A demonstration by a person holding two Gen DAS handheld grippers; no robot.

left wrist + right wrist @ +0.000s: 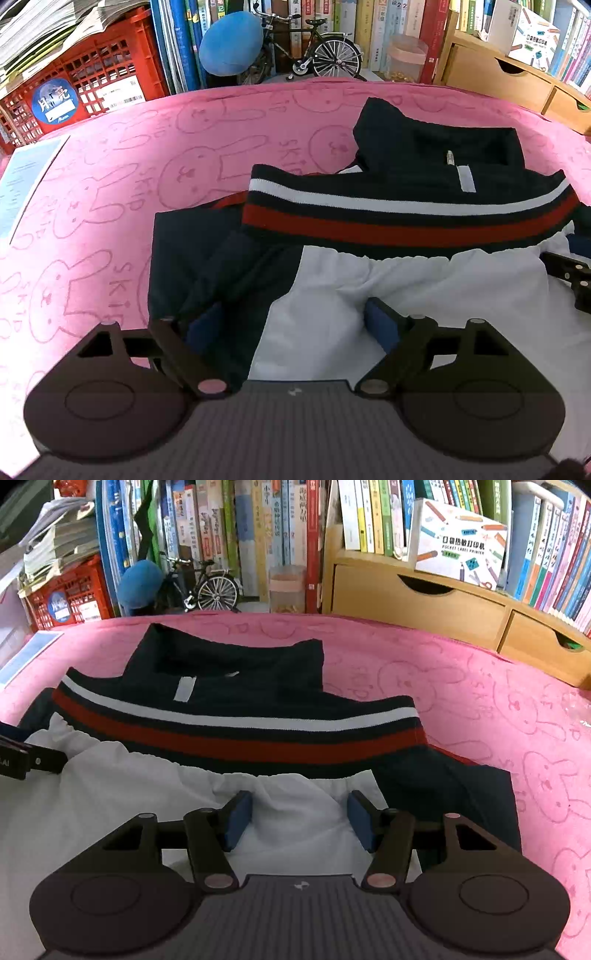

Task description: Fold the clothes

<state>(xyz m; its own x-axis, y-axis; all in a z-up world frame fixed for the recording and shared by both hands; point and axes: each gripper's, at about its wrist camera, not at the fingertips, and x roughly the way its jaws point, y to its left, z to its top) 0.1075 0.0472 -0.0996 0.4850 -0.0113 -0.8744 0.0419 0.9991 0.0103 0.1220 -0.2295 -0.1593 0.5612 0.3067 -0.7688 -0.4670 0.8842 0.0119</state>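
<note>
1. While the folded navy, white and red-striped knit jacket (388,221) lay on the pink rabbit-print cloth (110,184), the left gripper (295,328) stood wide open over its navy-white edge.
2. The right gripper (299,819) stood open, straddling white fabric, pads not pressing.

The jacket (236,686) is dark navy with a white body panel (110,805), and its hem band (236,731) runs in navy, white and red stripes. It lies on a pink cover (461,686) printed with outlined rabbits. Past the cover's far edge stand a red crate (107,70), a blue cushion (231,42) and a pale wooden drawer box (417,598).
</note>
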